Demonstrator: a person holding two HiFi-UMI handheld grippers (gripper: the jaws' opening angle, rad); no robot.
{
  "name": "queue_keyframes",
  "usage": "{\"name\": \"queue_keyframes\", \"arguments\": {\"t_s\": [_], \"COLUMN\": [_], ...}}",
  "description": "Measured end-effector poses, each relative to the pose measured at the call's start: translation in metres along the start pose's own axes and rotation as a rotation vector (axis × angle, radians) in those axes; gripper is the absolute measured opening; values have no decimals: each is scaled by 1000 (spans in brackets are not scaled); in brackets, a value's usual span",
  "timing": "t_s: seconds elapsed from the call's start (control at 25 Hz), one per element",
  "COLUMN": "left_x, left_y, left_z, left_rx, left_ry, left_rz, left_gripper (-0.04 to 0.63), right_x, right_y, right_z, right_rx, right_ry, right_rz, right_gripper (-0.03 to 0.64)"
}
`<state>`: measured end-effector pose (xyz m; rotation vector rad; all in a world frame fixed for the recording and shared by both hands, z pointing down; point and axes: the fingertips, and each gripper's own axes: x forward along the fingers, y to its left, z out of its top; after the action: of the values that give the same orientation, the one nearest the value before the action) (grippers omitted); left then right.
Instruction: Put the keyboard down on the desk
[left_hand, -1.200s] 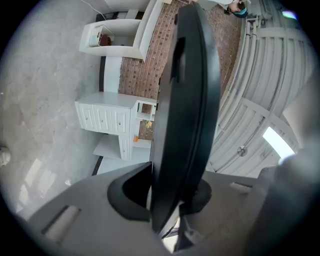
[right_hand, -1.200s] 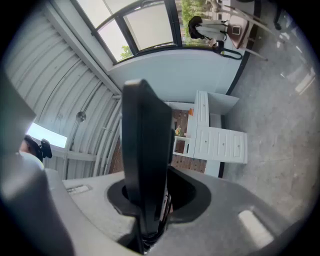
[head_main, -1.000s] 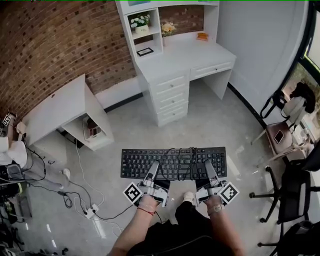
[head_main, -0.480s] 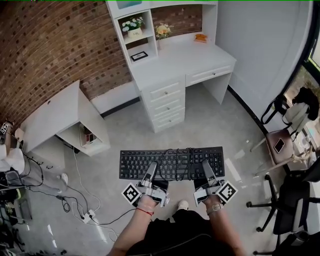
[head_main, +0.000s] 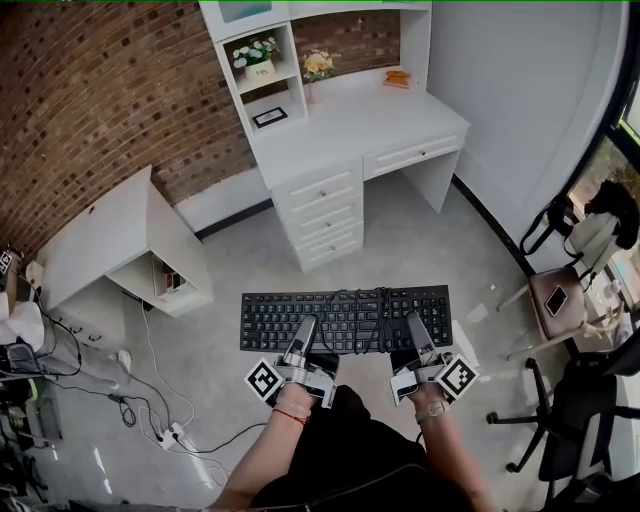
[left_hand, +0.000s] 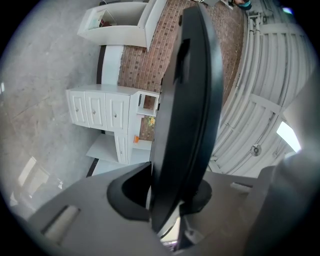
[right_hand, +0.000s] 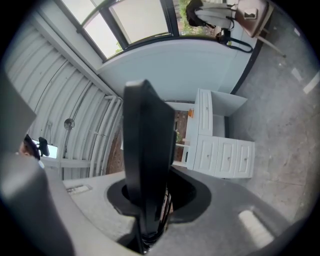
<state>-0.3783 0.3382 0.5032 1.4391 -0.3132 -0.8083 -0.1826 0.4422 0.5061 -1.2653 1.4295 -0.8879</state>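
Left gripper (head_main: 306, 340) is clamped on the near edge of the black keyboard (head_main: 345, 312), left part. Right gripper (head_main: 416, 336) is clamped on the same edge, right part. The keyboard is held level in the air over the grey floor (head_main: 430, 250), with its cable (head_main: 368, 318) bunched on the keys. The white desk (head_main: 350, 125) is ahead, well apart.

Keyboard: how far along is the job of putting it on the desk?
Done: the keyboard is lifted, with the left claw and right claw both shut on its near edge. In hand: it hangs flat above the floor, short of the white desk. Left: bring it to the desk, lay it on top, open both claws.
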Motion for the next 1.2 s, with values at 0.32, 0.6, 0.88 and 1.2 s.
{"name": "queue_keyframes", "arguments": {"t_s": [0.32, 0.6, 0.88, 1.2], "left_x": [36, 97, 168, 240], "left_y": [21, 41, 51, 75], "left_z": [7, 16, 33, 61], "left_rx": [-23, -38, -66, -73], "left_ry": [6, 24, 18, 26], "left_rz": [22, 35, 36, 80], "left_gripper": [77, 77, 80, 80], "right_x": [23, 69, 129, 195], "right_y": [-26, -44, -62, -93], "right_z": [19, 55, 91, 120], "right_rx": [8, 6, 9, 31], "right_ry": [-12, -24, -22, -29], "right_rz": [-32, -41, -35, -77], "right_gripper": [77, 77, 78, 77]}}
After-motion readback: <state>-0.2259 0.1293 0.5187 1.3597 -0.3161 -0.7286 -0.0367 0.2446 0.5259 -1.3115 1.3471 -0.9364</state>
